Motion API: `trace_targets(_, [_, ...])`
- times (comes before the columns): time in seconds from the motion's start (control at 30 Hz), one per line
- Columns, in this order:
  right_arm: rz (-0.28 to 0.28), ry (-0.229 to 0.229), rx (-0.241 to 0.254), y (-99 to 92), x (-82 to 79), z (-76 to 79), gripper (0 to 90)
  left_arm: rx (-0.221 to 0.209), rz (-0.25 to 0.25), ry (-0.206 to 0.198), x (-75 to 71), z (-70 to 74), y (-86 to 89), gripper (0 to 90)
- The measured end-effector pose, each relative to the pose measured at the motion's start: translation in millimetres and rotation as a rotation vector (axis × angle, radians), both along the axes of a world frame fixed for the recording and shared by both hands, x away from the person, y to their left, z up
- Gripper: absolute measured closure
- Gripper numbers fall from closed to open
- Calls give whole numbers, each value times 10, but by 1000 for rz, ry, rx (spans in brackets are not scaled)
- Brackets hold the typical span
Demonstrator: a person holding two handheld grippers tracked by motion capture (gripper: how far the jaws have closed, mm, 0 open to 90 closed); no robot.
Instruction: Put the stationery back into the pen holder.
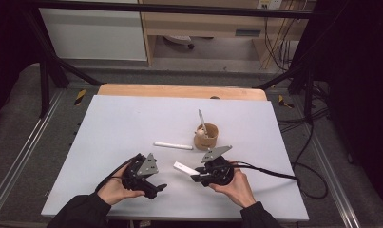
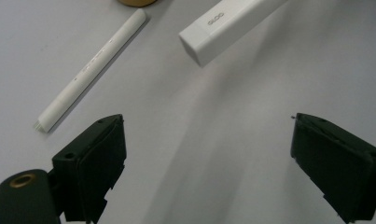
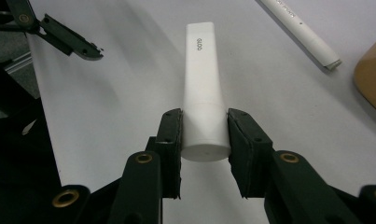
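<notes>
My right gripper [image 1: 195,176] [image 3: 204,133] is shut on the round end of a white flat-ended tube [image 1: 184,168] [image 3: 202,79], holding it just above the table with its flat end pointing toward the left gripper. The left gripper [image 1: 158,187] [image 2: 209,154] stands open over the bare sheet, nothing between its jaws. In the left gripper view the tube [image 2: 227,25] hangs ahead at the upper right. A white pen [image 1: 173,146] [image 2: 90,70] [image 3: 300,30] lies flat on the table beyond both grippers. One jaw of the left gripper [image 3: 69,42] shows at the upper left of the right gripper view.
A small wooden cup [image 1: 206,137] [image 3: 372,74] stands right of the pen, with a pale stick [image 1: 201,121] leaning in it. A light grey sheet [image 1: 132,123] covers the table, whose wooden far edge [image 1: 179,90] shows behind. Black cables trail off to the right.
</notes>
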State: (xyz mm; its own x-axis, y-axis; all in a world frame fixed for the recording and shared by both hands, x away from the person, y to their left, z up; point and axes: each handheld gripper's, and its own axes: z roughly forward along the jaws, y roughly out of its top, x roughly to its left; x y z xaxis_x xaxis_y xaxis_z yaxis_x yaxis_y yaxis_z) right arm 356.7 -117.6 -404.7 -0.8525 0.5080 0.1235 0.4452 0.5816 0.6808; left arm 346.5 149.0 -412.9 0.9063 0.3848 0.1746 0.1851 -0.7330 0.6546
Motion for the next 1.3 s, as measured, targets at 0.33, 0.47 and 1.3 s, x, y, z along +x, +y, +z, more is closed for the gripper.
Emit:
trace_targets(0.33, [42,1,-20,78,-7,46,673,96,-123,-114,-61,24,-239,139])
trace_targets(0.47, [53,11,-29,111,0,79,673,131,-167,-155,-71,28,-297,177])
trace_targets(1.3, [63,-1,-62,122,-15,133,675,157,-273,-273,-27,-121,-692,512])
